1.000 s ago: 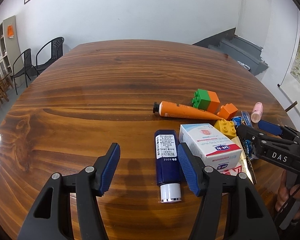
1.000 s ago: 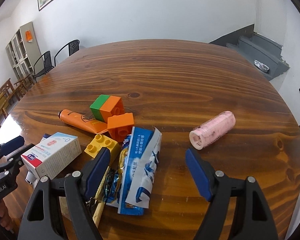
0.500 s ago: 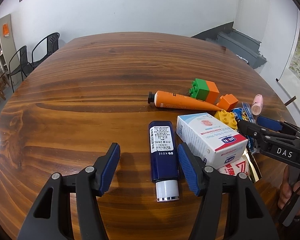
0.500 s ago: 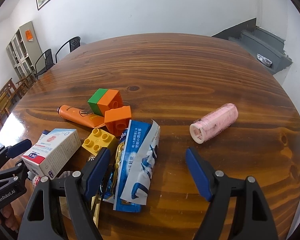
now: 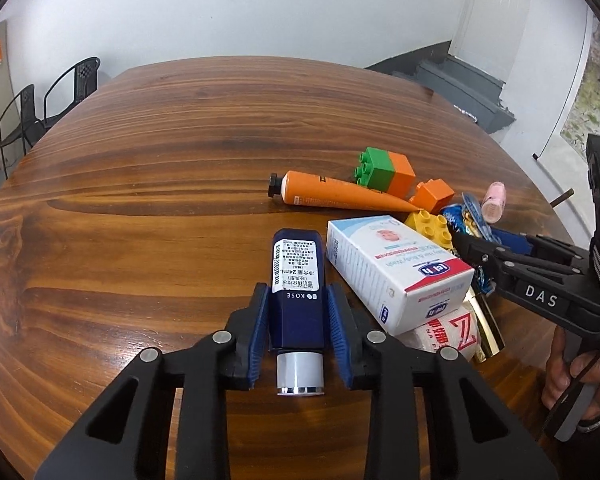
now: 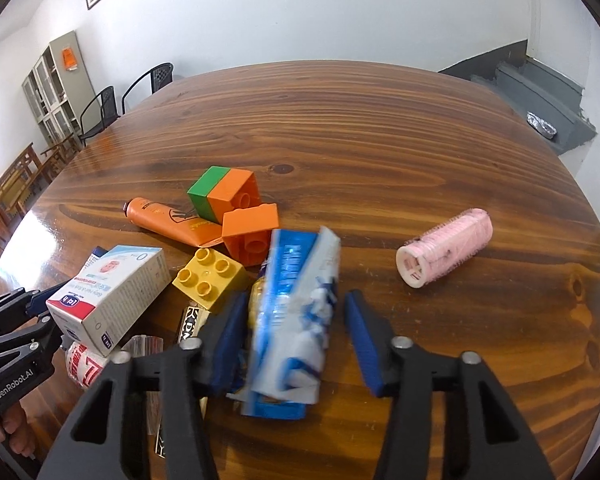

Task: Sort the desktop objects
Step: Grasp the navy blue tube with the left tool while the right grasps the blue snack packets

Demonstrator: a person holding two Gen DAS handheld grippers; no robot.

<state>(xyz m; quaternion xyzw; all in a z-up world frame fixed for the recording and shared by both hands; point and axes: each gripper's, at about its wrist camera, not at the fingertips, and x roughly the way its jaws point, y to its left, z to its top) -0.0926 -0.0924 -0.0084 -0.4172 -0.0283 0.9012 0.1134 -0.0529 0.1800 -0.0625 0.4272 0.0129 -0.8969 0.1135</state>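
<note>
Both grippers tilt steeply down at the brown wooden table (image 5: pixel 148 168). Left gripper (image 5: pixel 298 316) is closing, its pads pressed on the navy blue tube (image 5: pixel 296 280); right gripper (image 6: pixel 296 336) is closing around the blue-and-white snack packet (image 6: pixel 300 296), right pad still apart. Three toy blocks, one pink roller (image 6: pixel 446 252)

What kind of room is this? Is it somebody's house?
Probably a plain meeting or common room, not clearly a home: a big wooden table, black metal chairs along a bare white wall, and a glass-door cabinet in the corner.
</note>
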